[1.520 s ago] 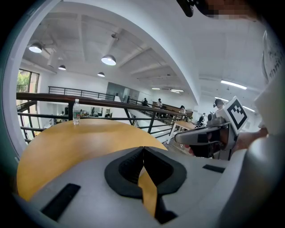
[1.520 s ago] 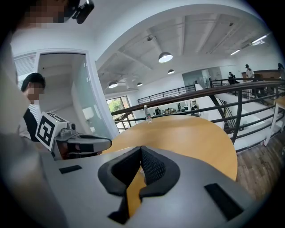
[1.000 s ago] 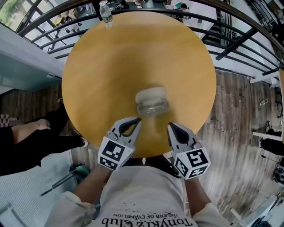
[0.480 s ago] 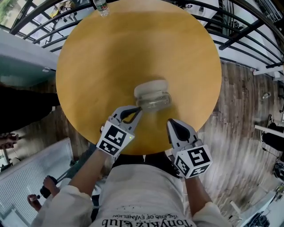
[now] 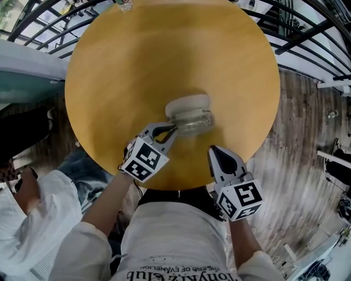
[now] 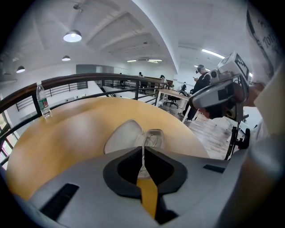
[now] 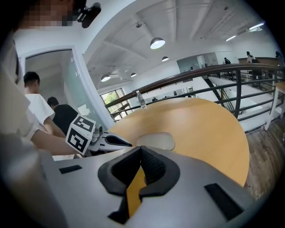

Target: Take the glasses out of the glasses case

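Observation:
An open pale glasses case (image 5: 189,104) lies near the middle of the round yellow table (image 5: 137,66), with clear-framed glasses (image 5: 196,122) at its front half. My left gripper (image 5: 173,129) touches the left end of the glasses. In the left gripper view the pads are pressed together on a thin pale strip that runs up to the glasses (image 6: 153,138), beside the case's lid (image 6: 124,136). My right gripper (image 5: 211,150) hovers shut and empty over the table's near edge, a short way in front of the case (image 7: 156,141).
A water bottle (image 5: 124,4) stands at the table's far edge, by a dark railing (image 5: 307,33). A person in a white sleeve (image 5: 33,219) stands at the lower left. Wooden floor (image 5: 296,142) lies to the right.
My left gripper has moved forward from the table's near edge to the left end of the glasses. The right gripper has hardly moved. A person in white has come in at the left.

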Demonstrator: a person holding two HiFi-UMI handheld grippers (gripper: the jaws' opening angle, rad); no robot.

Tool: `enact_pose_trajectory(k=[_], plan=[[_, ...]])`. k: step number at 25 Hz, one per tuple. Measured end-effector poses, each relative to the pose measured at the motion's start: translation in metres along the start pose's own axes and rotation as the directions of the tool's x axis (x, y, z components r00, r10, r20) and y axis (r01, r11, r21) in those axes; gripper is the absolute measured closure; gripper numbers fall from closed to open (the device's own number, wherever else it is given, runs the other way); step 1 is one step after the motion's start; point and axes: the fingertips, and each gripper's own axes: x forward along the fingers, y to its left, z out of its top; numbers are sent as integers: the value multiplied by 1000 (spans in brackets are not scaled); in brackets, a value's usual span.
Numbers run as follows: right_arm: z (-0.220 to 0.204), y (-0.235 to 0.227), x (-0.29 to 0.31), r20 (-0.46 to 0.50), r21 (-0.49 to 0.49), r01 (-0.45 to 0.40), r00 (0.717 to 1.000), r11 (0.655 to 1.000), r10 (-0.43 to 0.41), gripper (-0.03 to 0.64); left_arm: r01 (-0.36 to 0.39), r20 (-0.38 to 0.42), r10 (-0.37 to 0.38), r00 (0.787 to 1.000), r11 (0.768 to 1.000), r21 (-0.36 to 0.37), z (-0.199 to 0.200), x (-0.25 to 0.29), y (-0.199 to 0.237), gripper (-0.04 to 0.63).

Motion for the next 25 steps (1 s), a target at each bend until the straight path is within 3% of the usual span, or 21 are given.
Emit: enact_pose_trajectory(k=[10, 12, 25], plan=[[-12, -8, 7, -25, 36, 6, 1000, 999, -5, 592, 81, -85, -76, 993, 995, 64, -15, 26, 2, 564], [-14, -10, 9, -29, 44, 7, 1000, 999, -6, 592, 97, -111, -88, 990, 991, 88, -20, 32, 2, 535], [-26, -18, 11, -48, 84, 14, 999, 996, -10, 592, 174, -218, -130, 967, 965, 195, -28, 51, 2, 531]])
